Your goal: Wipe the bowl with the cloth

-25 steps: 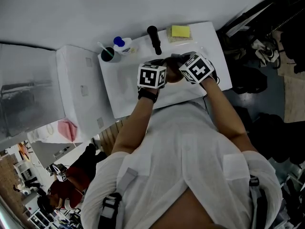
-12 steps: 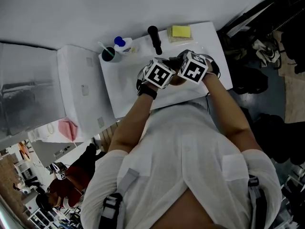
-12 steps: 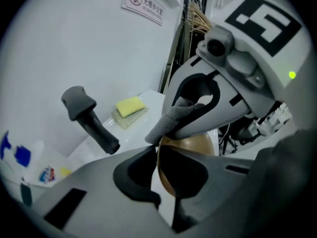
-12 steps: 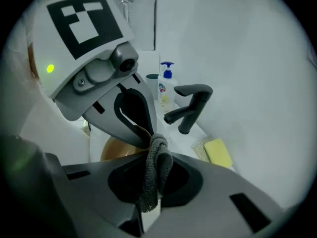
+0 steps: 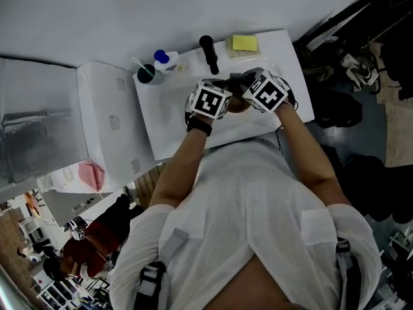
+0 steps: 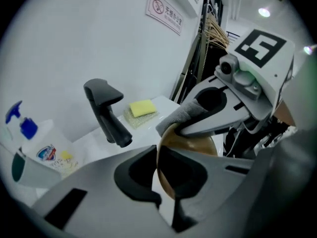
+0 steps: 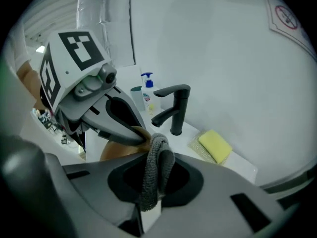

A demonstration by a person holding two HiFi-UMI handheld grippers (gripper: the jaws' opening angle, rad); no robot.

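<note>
Mid-wipe, we are clamping the round brown bowl [image 6: 194, 145] by its rim in the left gripper [image 6: 166, 182], its jaws just closing, and pinching the grey knitted cloth [image 7: 158, 155] in the right gripper [image 7: 153, 182], its jaws just easing slightly; next likely calls for dragging cloth round the rim.

Bowl [image 5: 237, 104] mostly hidden in head view; wall sign [image 6: 165, 13] txt too small to read.

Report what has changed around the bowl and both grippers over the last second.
The left gripper rolled one way, then partly back. Its jaws have just been closing and now clamp the bowl by its rim. The right gripper tilted slightly and returned. Unchanged: the cloth stays pinched in the right gripper against the bowl, and the faucet, sponge and bottle have not moved.
</note>
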